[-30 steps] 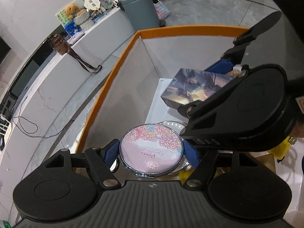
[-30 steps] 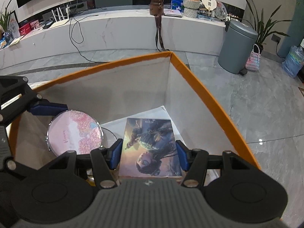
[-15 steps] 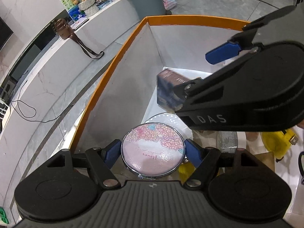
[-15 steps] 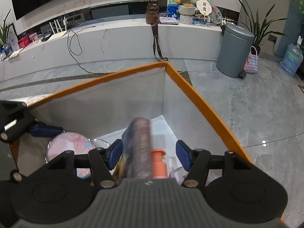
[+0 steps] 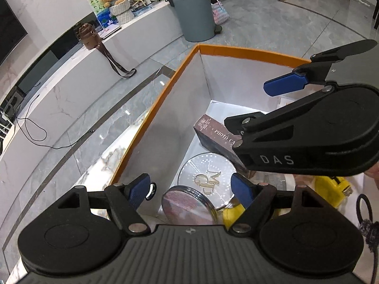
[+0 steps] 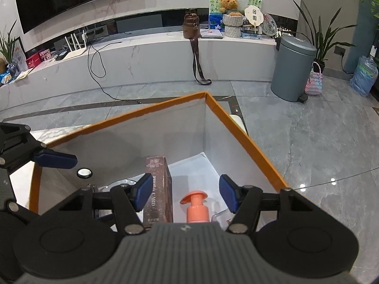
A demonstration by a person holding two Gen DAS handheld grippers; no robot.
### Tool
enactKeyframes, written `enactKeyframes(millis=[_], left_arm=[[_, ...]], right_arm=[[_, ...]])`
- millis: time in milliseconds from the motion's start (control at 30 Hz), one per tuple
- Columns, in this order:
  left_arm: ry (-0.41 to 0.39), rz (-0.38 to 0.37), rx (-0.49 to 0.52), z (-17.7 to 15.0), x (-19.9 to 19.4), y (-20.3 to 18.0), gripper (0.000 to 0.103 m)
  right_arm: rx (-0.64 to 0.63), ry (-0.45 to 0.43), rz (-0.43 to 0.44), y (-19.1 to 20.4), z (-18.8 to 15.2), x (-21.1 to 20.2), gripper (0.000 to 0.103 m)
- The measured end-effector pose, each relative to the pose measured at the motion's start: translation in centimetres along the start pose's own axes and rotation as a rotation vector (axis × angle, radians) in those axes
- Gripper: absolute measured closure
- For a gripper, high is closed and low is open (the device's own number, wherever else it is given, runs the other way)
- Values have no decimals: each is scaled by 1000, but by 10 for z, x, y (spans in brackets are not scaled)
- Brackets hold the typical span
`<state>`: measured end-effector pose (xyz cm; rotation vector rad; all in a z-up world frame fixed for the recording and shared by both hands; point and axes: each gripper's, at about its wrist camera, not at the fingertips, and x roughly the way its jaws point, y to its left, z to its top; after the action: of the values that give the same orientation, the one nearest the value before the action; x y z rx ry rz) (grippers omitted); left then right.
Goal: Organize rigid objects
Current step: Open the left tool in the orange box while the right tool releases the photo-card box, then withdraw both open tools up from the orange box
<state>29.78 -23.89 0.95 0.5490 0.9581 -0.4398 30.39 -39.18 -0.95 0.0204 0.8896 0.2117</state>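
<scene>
Both tongs, left point(image 5: 191, 188) and right point(image 6: 185, 193), now gape empty; mirror point(image 5: 189, 207) and card box point(image 6: 158, 189) lie dropped in the bin point(image 5: 161, 108), where the box, on edge, may topple onto the pump point(image 6: 195, 207).

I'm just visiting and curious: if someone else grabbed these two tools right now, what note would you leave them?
Left hand-held gripper: open, empty, above the round pink mirror.
Right hand-held gripper: open, empty, above the photo card box.
Both items lie inside the orange-rimmed box, beside a silver disc and a pump bottle.
Done: mirror and card box are in.
Left: yellow item, possibly outside the box; check it.
</scene>
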Motion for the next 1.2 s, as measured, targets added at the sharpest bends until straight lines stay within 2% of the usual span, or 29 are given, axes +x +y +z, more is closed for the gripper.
enactKeyframes(millis=[167, 500, 767, 1200], left_arm=[[-50, -17, -36, -1, -19, -1, 12], [-157, -94, -193, -15, -64, 2, 12], [-224, -131, -283, -29, -96, -4, 12], [-310, -133, -392, -60, -126, -20, 11]], right_arm=[[2, -19, -2, 0, 0, -14, 41], [-4, -73, -15, 2, -5, -60, 40], [8, -138, -27, 2, -14, -102, 35], [121, -200, -91, -16, -42, -145, 27]])
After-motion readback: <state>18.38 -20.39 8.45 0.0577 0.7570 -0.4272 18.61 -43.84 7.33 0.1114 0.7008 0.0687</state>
